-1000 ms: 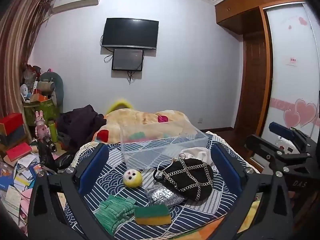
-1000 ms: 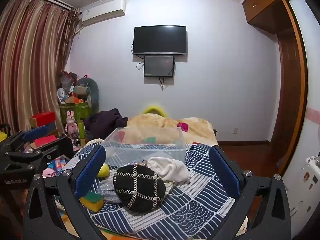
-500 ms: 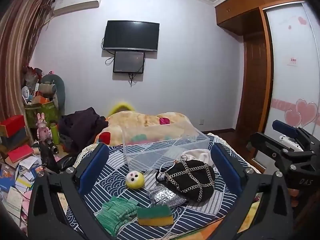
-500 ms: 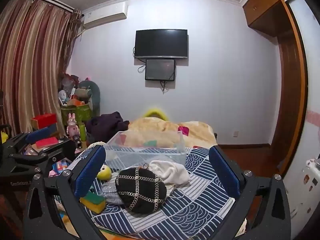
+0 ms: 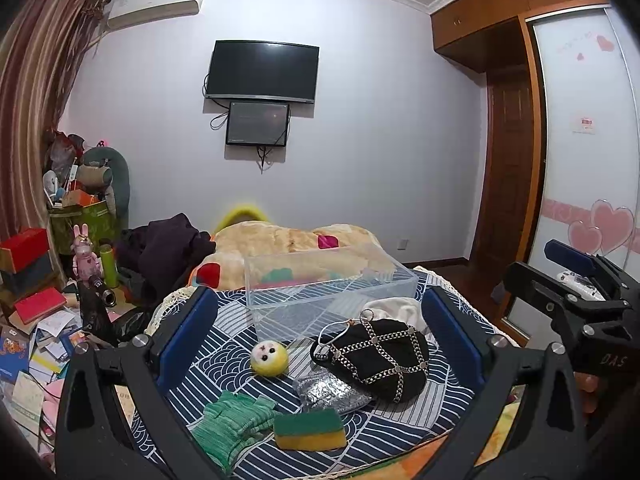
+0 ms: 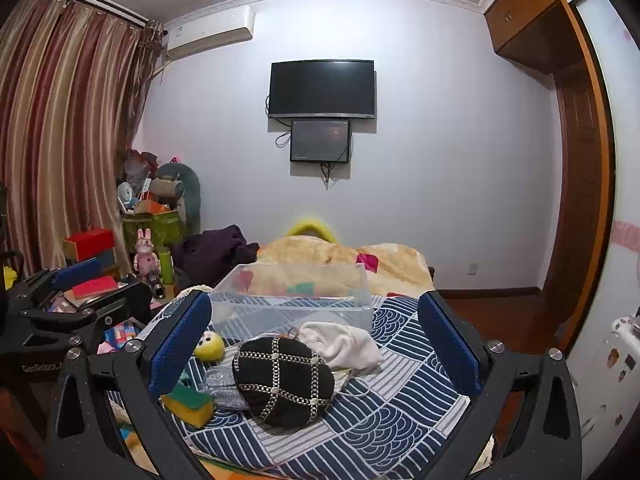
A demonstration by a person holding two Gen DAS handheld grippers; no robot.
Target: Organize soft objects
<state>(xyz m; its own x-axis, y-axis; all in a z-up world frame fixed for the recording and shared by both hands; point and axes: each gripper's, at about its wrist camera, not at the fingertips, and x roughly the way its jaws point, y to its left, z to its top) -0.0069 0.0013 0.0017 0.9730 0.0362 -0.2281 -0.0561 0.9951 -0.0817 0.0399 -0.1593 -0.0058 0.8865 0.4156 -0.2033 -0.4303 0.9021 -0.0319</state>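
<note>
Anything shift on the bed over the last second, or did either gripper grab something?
Only the views drifted a little; nothing was gripped or released. The left gripper and right gripper remain open and empty. The clear plastic bin, yellow plush ball and black chain-studded cap lie unmoved.

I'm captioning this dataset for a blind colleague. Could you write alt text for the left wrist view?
The open left hand-held gripper hangs above a bed with a blue patterned cover, empty. Between its fingers lie a yellow plush ball, green gloves, a green-yellow sponge, a silver pouch and a black chain-trimmed bag. Behind them sits a clear plastic bin.
</note>
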